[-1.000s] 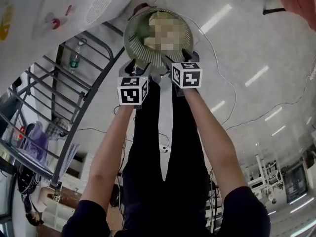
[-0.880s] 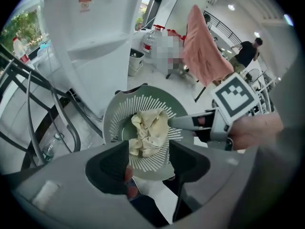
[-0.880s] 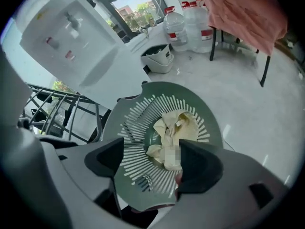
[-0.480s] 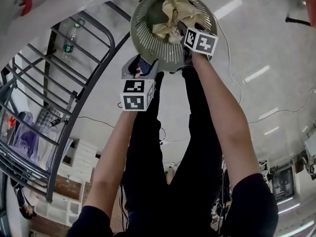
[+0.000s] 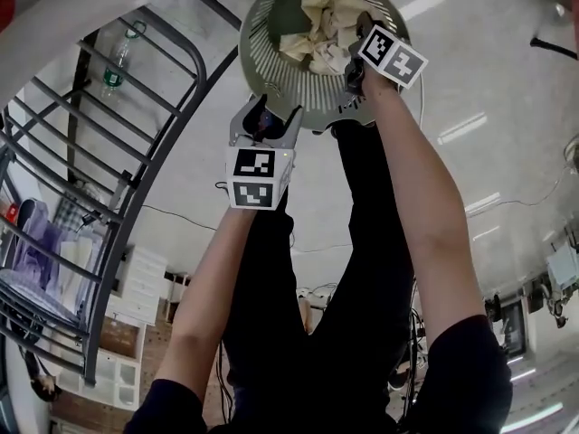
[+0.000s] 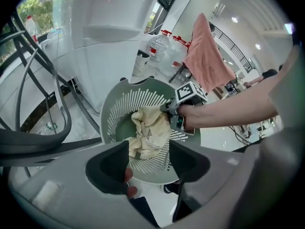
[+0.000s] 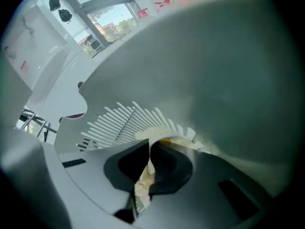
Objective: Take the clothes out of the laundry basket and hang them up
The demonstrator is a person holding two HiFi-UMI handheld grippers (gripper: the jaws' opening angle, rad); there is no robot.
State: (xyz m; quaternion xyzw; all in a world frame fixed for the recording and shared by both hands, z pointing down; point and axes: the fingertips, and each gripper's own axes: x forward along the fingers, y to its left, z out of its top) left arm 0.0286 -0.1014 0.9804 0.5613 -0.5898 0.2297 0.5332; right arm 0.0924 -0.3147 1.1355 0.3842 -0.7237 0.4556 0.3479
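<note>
My right fingers (image 7: pixel 169 168), just closed, pinch a thin fold of the cream garment (image 5: pixel 326 25) in the green laundry basket (image 5: pixel 271 70) at the head view's top, left fingers (image 6: pixel 114 168) spread empty; a quick lift could slip it free.

I saw a round sage-green plastic laundry basket (image 5: pixel 303 93), its wall patterned with thin pale slots fanning outward. Inside the basket lay a crumpled cream-yellow cloth (image 5: pixel 326 25). Just beside the basket's rim, the left gripper (image 5: pixel 269 116) was grey with black pads and bore a white cube printed with black square markers. Beyond the basket hung a salmon-pink towel (image 6: pixel 206 56). Beside the basket, the curved metal rack (image 6: pixel 43 147) was dark grey. The glossy floor (image 5: pixel 470 80) was pale grey-white and the person's trousers (image 5: pixel 298 333) black.
</note>
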